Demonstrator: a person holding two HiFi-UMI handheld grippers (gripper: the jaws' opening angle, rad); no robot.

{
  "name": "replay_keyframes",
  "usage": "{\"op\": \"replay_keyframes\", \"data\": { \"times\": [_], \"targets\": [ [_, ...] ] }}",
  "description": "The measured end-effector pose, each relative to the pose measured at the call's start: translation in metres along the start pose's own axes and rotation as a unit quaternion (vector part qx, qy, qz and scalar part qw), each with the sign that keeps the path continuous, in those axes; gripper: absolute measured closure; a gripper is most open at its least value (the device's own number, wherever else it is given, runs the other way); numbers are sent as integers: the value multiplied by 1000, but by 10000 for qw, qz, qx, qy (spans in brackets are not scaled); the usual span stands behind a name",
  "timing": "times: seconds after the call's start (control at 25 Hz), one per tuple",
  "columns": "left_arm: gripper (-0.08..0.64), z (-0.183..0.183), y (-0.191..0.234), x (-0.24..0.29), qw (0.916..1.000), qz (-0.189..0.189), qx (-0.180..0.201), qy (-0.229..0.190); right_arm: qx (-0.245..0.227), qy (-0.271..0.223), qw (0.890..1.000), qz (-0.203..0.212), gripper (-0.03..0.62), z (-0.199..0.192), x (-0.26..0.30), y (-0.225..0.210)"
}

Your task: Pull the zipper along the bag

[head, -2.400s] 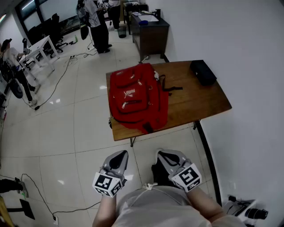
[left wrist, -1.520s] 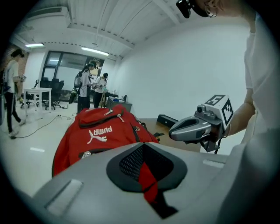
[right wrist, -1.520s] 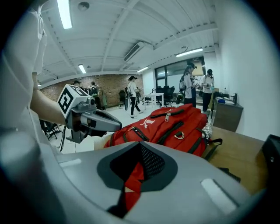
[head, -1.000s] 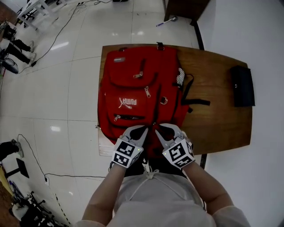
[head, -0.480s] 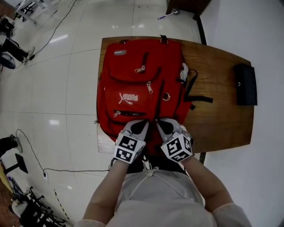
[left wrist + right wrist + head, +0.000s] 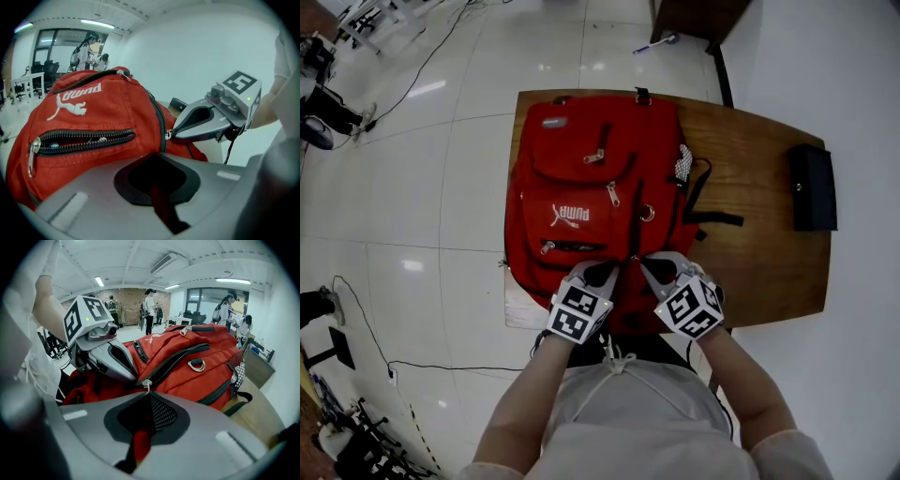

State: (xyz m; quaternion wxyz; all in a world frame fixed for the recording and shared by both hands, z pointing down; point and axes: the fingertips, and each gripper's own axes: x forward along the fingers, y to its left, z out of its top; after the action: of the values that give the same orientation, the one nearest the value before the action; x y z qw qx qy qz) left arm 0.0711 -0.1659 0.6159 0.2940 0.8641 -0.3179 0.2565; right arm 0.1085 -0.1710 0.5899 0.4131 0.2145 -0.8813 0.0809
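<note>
A red backpack (image 6: pixel 591 187) lies flat on the wooden table (image 6: pixel 759 272), its main black zipper running away from me. My left gripper (image 6: pixel 598 274) is shut on the red fabric at the bag's near end, cloth showing between its jaws (image 6: pixel 157 157). My right gripper (image 6: pixel 656 267) sits just right of it at the zipper's near end. Its jaws have just been closing and now pinch the small silver zipper pull (image 6: pixel 147 383) at their tip (image 6: pixel 148 392). The left gripper view shows the same pull (image 6: pixel 167 135) at the right gripper's tip.
A black case (image 6: pixel 813 187) lies on the table's right side. Black straps (image 6: pixel 708 211) trail off the bag's right side. The front pocket zipper (image 6: pixel 84 140) gapes partly open. People stand in the room beyond the table.
Both grippers came from in front of my body up to the bag's near end. In the last half second the right gripper shifted slightly right and its jaws closed at the zipper's end.
</note>
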Motion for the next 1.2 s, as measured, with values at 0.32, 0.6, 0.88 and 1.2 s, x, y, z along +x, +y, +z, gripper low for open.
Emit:
{"op": "replay_keyframes", "data": {
  "times": [0.32,0.6,0.88,1.2],
  "targets": [
    [555,-3,2,4,9977,-262,-414,470,-315,-19,9988,-379,583,18,-11,-34],
    [557,-3,1,3,9980,-235,-331,476,-308,-247,9972,-637,583,40,-21,-61],
    [557,-3,-1,2,9977,-287,-358,500,-365,-374,9956,-772,584,51,-20,-78],
    [558,-3,-1,4,9971,-341,-413,547,-318,-403,9935,-1020,584,64,-17,-115]
  ]
}}
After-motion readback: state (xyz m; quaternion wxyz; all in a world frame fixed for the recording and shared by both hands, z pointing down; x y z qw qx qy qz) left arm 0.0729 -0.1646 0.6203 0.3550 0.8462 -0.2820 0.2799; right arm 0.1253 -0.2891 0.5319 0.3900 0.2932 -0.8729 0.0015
